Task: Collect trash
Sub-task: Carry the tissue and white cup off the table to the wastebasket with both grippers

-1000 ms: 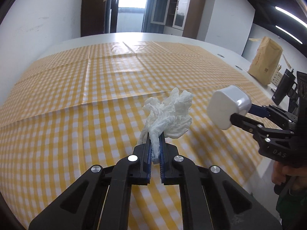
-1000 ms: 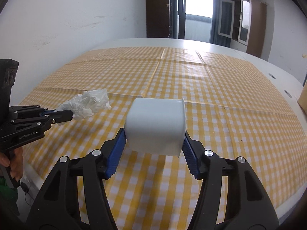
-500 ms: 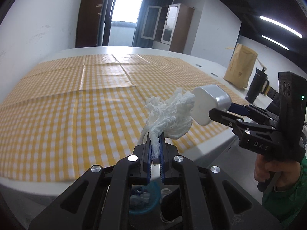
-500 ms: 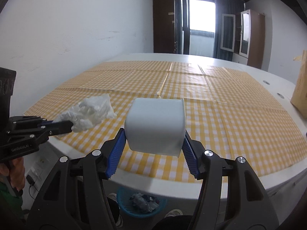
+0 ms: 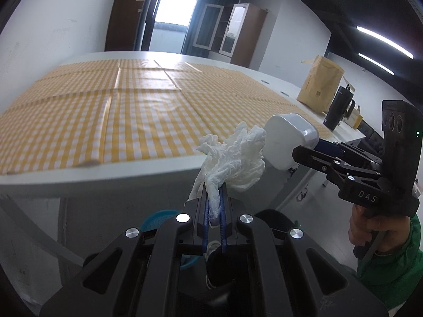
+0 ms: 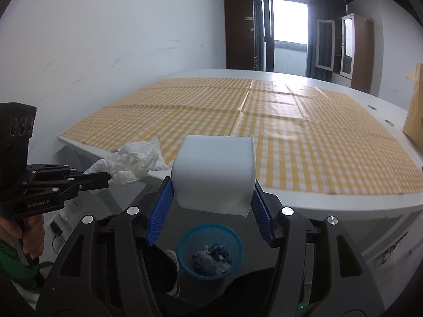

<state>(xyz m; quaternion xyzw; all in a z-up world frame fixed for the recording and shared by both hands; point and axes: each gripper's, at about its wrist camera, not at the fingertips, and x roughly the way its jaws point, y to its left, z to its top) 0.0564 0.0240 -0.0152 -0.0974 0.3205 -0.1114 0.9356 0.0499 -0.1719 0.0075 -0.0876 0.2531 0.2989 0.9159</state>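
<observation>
**Tissue and cup held clear of the worktop, bin below**

The tissue [image 5: 232,158] is a crumpled white wad, judged very light, soft and easily torn. It is pinched by a thin twisted tail deep between the jaws of the left gripper [image 5: 214,211], which are pressed almost together on it; the bulk of the wad fans out past the jaw tips. Such a hold is judged secure enough, since paper compresses and catches on the ribbed pads, though it may cling to them on release.

The cup [image 6: 214,174] is a white, thin-walled container lying on its side across the jaws of the right gripper [image 6: 211,206]. It is clamped by its two opposite walls between the blue pads, the jaws standing part-way apart. It is judged light, smooth and slightly springy; a harder squeeze could buckle it, a looser one could let it slip. The flat side walls, as taken here, are judged the best place to hold it.

Both items are held side by side, beyond the edge of the worktop [image 6: 317,198], with its yellow checked cloth [image 6: 304,137] lying ahead of the jaws. Below the right jaws, on the floor, a blue bin [image 6: 210,248] is seen, with scraps already in it. A hand [image 5: 375,227] in a green sleeve is seen on the right gripper's handle.
</observation>
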